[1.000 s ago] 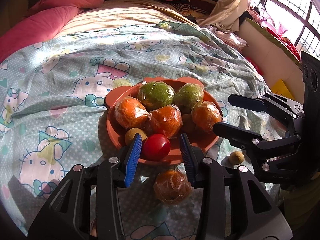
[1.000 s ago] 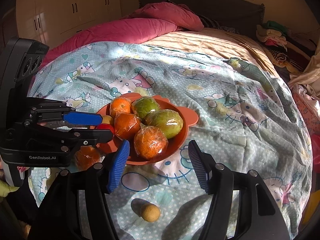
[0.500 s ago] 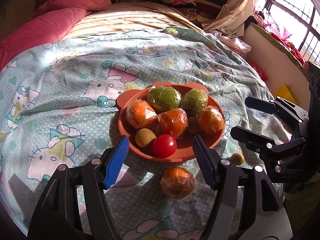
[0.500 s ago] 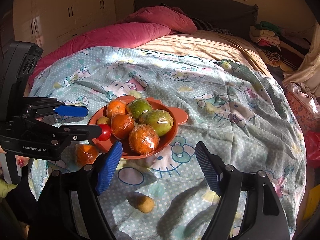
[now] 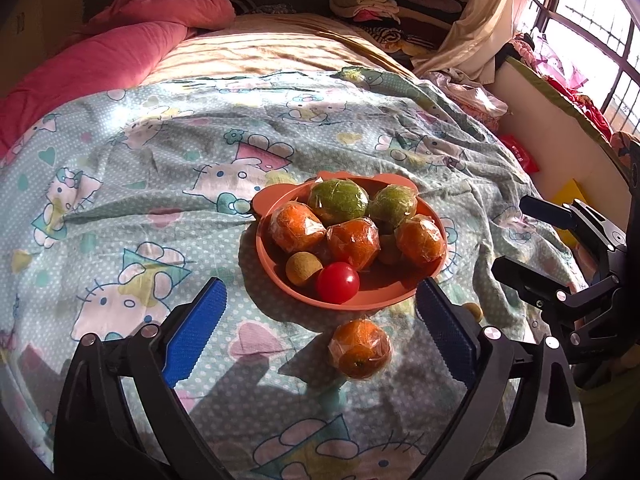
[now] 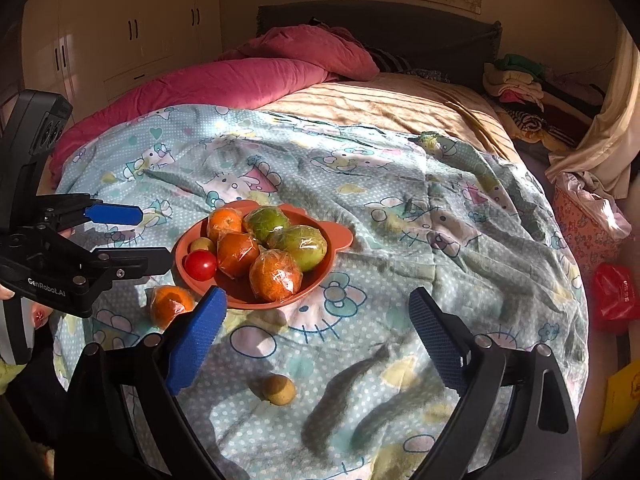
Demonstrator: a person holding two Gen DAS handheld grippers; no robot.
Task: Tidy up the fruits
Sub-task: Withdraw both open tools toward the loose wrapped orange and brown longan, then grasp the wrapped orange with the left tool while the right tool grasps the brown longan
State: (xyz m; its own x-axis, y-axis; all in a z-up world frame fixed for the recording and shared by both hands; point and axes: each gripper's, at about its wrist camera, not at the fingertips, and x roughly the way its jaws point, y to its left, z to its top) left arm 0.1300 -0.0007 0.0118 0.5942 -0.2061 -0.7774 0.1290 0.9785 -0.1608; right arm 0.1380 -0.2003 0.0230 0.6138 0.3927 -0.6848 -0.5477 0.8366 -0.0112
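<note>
Both grippers empty, fingers spread wide, just been opening.
Your wrapped orange [image 5: 359, 349] could roll off the soft bed [image 5: 132, 184] if nudged.

A bed [image 6: 380, 104] carries everything, its near part spread with a pale blue cartoon-cat sheet [image 5: 132, 168]. An orange bowl [image 5: 276, 276] of fruit sits directly on the sheet. Just beside it lie a wrapped orange [image 5: 360, 348] and, a little apart, a small brownish fruit [image 6: 278, 389] (kind unclear). A pink quilt [image 6: 240, 80] lies bunched at the far side.
</note>
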